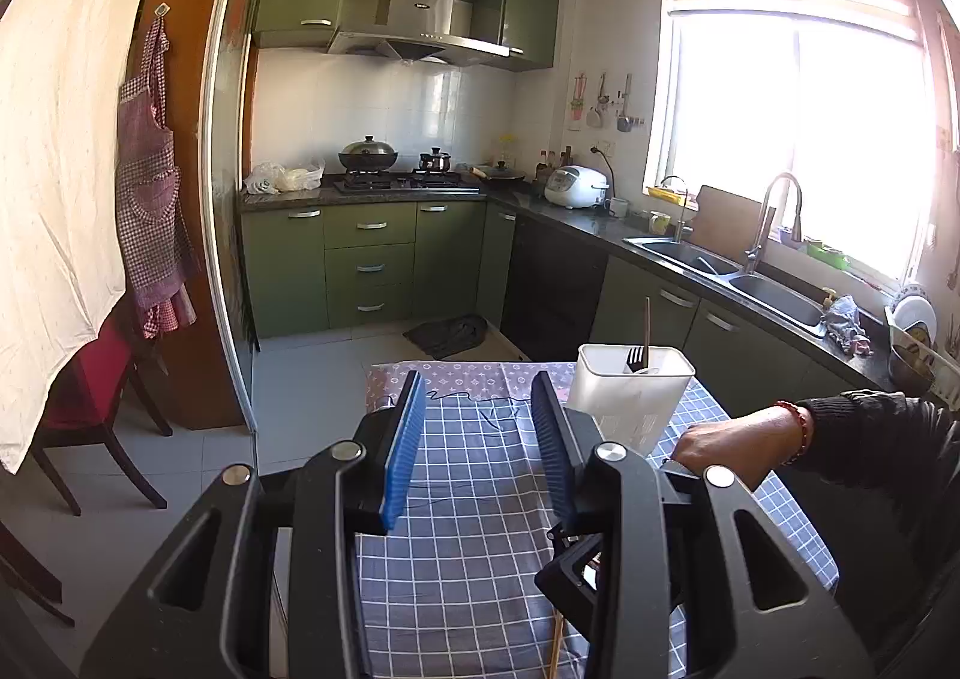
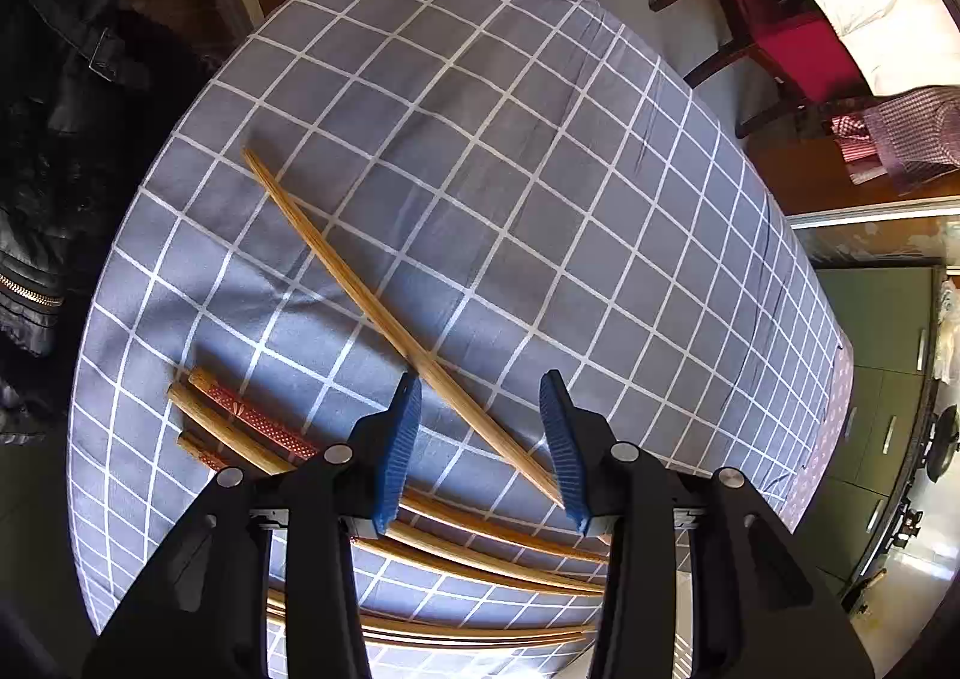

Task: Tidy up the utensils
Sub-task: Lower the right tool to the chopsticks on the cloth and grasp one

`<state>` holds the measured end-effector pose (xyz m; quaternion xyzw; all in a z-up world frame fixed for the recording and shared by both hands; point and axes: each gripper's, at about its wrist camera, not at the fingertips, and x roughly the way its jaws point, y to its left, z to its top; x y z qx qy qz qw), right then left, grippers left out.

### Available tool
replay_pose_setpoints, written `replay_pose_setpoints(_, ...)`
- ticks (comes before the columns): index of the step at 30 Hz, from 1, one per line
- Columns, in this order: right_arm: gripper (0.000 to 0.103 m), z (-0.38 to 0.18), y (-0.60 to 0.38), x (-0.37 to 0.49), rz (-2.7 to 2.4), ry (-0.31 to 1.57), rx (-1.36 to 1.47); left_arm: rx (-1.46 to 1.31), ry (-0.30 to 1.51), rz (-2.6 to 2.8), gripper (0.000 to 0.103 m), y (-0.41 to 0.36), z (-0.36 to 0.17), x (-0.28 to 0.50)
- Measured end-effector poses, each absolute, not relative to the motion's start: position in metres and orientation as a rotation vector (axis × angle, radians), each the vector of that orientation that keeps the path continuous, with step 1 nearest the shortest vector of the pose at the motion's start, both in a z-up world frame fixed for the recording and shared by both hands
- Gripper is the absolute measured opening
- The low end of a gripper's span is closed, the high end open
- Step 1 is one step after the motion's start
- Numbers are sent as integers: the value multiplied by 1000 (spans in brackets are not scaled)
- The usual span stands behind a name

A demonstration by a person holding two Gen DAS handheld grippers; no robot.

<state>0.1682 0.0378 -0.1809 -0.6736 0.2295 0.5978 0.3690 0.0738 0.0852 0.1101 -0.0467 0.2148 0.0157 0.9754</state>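
Observation:
A white utensil holder (image 1: 624, 403) stands at the table's far right corner, with a black fork (image 1: 635, 358) and one upright chopstick (image 1: 647, 325) in it. My left gripper (image 1: 479, 385) hovers open over the blue checked tablecloth (image 1: 468, 499), left of the holder, with nothing between its pads. My right gripper (image 2: 480, 379) points down at the cloth (image 2: 480, 139), open. A long wooden chopstick (image 2: 360, 289) lies slanted on the cloth, its near end between the pads close to the right one, not pressed. Several more chopsticks (image 2: 240, 421), some with red patterned ends, lie under that gripper.
A person's hand (image 1: 732, 439) with a red bracelet is beside the holder. A chair with a red seat (image 1: 90, 379) stands left of the table. Green cabinets and a sink (image 1: 720, 271) line the far wall. A dark jacket (image 2: 60, 139) hangs by the table edge.

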Motion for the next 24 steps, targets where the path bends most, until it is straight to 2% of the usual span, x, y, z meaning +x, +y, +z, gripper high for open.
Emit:
replay_pose_setpoints(4, 41, -182, 61, 189, 1577, 785, -1693, -104, 444, 28, 35, 87, 109, 74)
replay_pose_setpoints(6, 36, -183, 72, 205, 1600, 925, -1609, -102, 452, 29, 35, 87, 108, 74)
replay_pose_setpoints(7, 23, -181, 74, 211, 1605, 928, -1570, -100, 456, 31, 35, 87, 107, 74)
replay_pose_setpoints(8, 17, -181, 77, 216, 1609, 941, -1538, -100, 458, 32, 36, 88, 106, 73)
replay_pose_setpoints(10, 13, -179, 80, 225, 1611, 949, -1503, -103, 464, 36, 38, 90, 105, 74)
replay_pose_setpoints(15, 11, -175, 82, 245, 1592, 957, -1426, -130, 481, 33, 39, 96, 100, 79)
replay_pose_setpoints(20, 12, -173, 86, 237, 1605, 919, -1481, -137, 498, 25, 39, 96, 95, 83)
replay_pose_setpoints(24, 8, -170, 89, 239, 1574, 827, -1456, -127, 503, 17, 39, 93, 95, 83)
